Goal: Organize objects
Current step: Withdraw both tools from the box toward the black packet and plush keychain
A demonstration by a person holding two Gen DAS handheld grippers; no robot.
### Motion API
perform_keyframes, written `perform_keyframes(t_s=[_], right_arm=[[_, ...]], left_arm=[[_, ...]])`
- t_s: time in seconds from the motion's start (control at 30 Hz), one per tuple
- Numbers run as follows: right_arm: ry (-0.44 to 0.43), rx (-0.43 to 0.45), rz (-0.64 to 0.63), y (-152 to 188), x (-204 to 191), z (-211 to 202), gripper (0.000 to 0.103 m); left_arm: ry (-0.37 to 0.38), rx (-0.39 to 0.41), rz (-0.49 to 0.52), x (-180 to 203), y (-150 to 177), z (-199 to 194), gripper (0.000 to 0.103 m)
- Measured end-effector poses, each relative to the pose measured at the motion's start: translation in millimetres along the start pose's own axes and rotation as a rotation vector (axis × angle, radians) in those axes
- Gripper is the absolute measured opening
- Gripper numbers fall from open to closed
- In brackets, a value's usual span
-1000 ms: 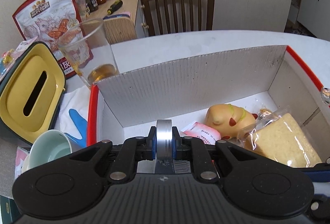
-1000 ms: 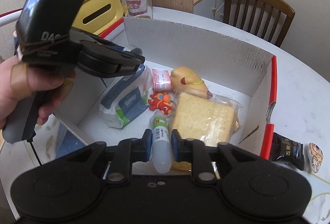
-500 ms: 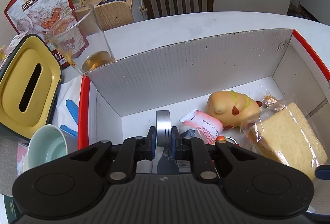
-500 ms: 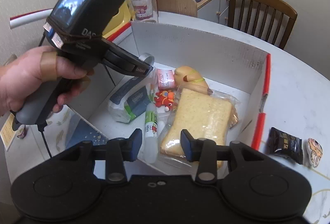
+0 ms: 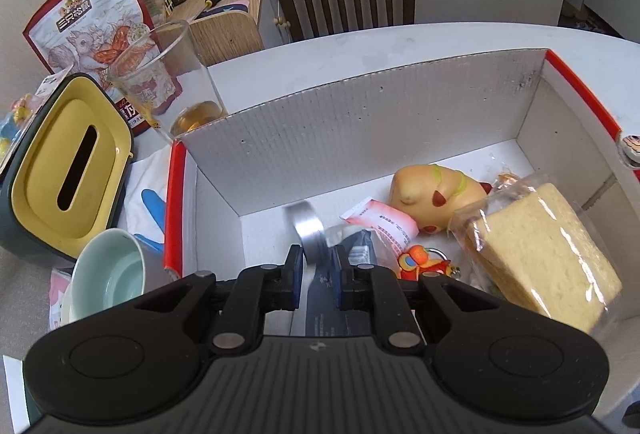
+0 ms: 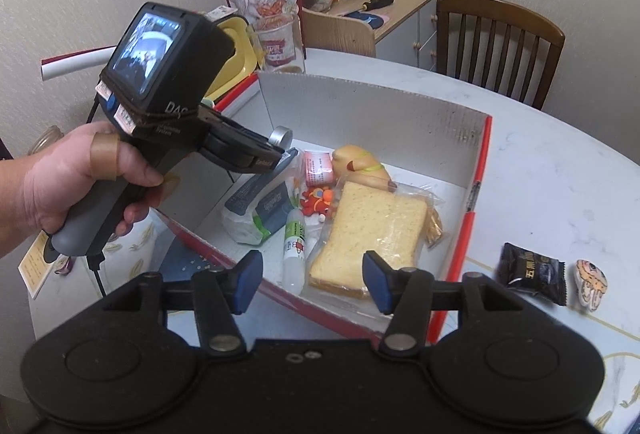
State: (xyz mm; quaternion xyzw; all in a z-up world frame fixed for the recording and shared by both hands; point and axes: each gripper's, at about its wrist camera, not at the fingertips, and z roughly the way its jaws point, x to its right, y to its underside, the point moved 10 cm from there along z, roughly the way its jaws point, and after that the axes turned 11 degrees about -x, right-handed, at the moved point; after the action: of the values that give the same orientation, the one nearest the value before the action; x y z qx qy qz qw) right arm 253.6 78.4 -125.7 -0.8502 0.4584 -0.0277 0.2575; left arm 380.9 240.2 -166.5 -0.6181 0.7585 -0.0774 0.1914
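Observation:
A white cardboard box [image 5: 360, 138] with red edges holds bagged bread [image 5: 536, 246], a yellow toy [image 5: 436, 194], a pink packet [image 5: 384, 220] and a blue-white pouch. My left gripper [image 5: 317, 266] is shut on a small silver disc [image 5: 307, 228], which sits tilted above the box's left end. The right wrist view shows the same disc [image 6: 280, 136] at that gripper's tips, in a person's hand. My right gripper [image 6: 313, 274] hovers over the near box wall with its jaws opening and nothing between them. A white bottle [image 6: 295, 244] lies on the box floor beside the bread [image 6: 376, 230].
Left of the box stand a drinking glass [image 5: 168, 82], a yellow-topped tissue box [image 5: 68, 162] and a mint bowl [image 5: 108, 274]. A black snack packet [image 6: 534, 272] and a small patterned piece [image 6: 592, 284] lie on the table right of the box. A wooden chair [image 6: 500, 42] stands behind.
My right jaws spread and let go of the white bottle, which now lies in the box, and that gripper drew back and up. The silver disc has tilted in the left grip.

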Motion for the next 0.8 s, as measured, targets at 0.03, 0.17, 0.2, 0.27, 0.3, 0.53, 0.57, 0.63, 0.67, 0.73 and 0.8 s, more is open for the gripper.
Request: perform_keyframes(t_s=[0.03,0.17,0.2,0.27,0.3,0.53,0.57,0.63,0.67,0.73,0.8], right_arm=[[-0.001,0.004,0.001,0.9,0.3,-2.4,0.059],[-0.002,0.013,0.004,6.5,2.4,-11.1,0.06],[-0.001,0.017,0.006,7.1,2.9,-13.7,0.06],[0.0,0.025,0.01,9.0,4.7,-19.0,0.06],[-0.001,0.03,0.012,9.6,5.4,-21.7,0.06],[-0.012,0.065,0.027,16.7,13.6,-45.0,0.062],[-0.011,0.071,0.027,17.8,15.1,-48.3,0.062],[-0.01,0.081,0.025,19.9,18.8,-55.0,0.062],[-0.008,0.086,0.025,21.1,20.4,-58.1,0.062],[-0.004,0.097,0.024,24.0,24.8,-64.9,0.063],[0.001,0.106,0.026,28.1,30.0,-71.9,0.064]], left_arm=[[0.006,0.0,-0.007,-0.1,1.8,-2.0,0.013],[0.019,0.01,-0.021,1.0,8.2,-10.7,0.013],[0.021,0.011,-0.022,2.1,10.1,-13.2,0.013],[0.028,0.018,-0.023,5.2,14.1,-19.0,0.013],[0.036,0.021,-0.026,7.3,16.1,-22.4,0.013],[0.097,0.057,-0.043,30.2,28.6,-49.8,0.014],[0.105,0.066,-0.043,34.7,30.3,-55.0,0.014],[0.122,0.081,-0.049,42.4,32.9,-64.6,0.014],[0.135,0.089,-0.054,46.7,34.2,-69.7,0.014],[0.164,0.102,-0.062,55.6,36.5,-80.1,0.014],[0.181,0.116,-0.066,65.2,39.4,-89.9,0.014]])
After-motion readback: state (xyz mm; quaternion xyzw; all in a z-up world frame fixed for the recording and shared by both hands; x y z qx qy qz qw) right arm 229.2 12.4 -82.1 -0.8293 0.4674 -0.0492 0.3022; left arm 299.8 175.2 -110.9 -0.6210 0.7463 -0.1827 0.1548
